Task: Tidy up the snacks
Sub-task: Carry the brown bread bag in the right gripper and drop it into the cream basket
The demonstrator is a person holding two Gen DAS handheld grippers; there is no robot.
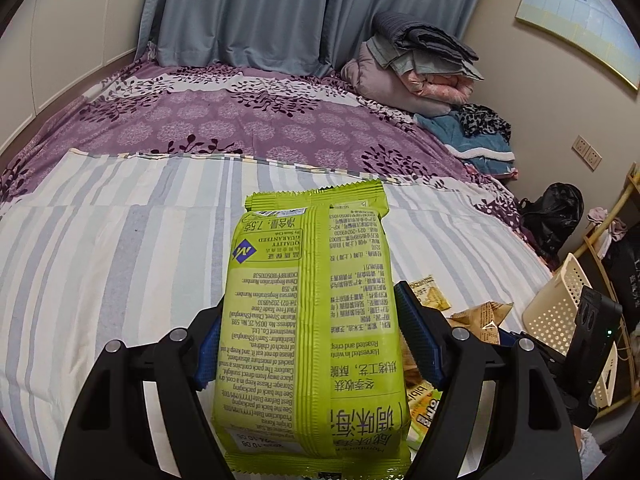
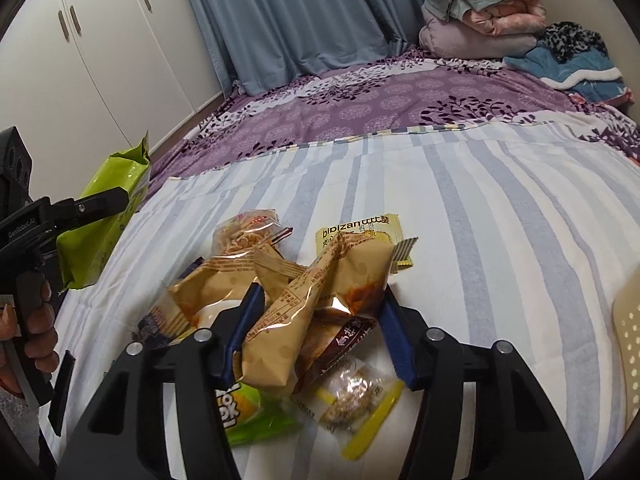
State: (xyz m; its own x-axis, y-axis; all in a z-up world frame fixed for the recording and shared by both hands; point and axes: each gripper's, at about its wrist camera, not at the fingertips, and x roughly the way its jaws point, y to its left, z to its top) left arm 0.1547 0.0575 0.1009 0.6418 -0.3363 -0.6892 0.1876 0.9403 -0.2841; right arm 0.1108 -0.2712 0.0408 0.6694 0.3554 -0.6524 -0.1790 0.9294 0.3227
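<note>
My left gripper [image 1: 310,312] is shut on a large green seaweed snack packet [image 1: 308,312], held above the striped bed sheet; the packet also shows in the right wrist view [image 2: 106,216]. My right gripper [image 2: 320,300] sits over a pile of snacks, its blue-padded jaws on either side of a tan crinkled snack bag [image 2: 316,312]; I cannot tell if they press it. Under and around it lie a brown packet [image 2: 344,344], a clear bag with yellow strip [image 2: 356,404], a green packet [image 2: 248,412] and a yellow bibizan packet [image 2: 360,232].
A cream perforated basket [image 1: 560,312] stands at the bed's right edge, also seen in the right wrist view [image 2: 630,344]. Folded blankets [image 1: 416,68] are piled at the far corner. Curtains [image 1: 248,12] hang behind the bed; a white wardrobe [image 2: 100,52] stands to the left.
</note>
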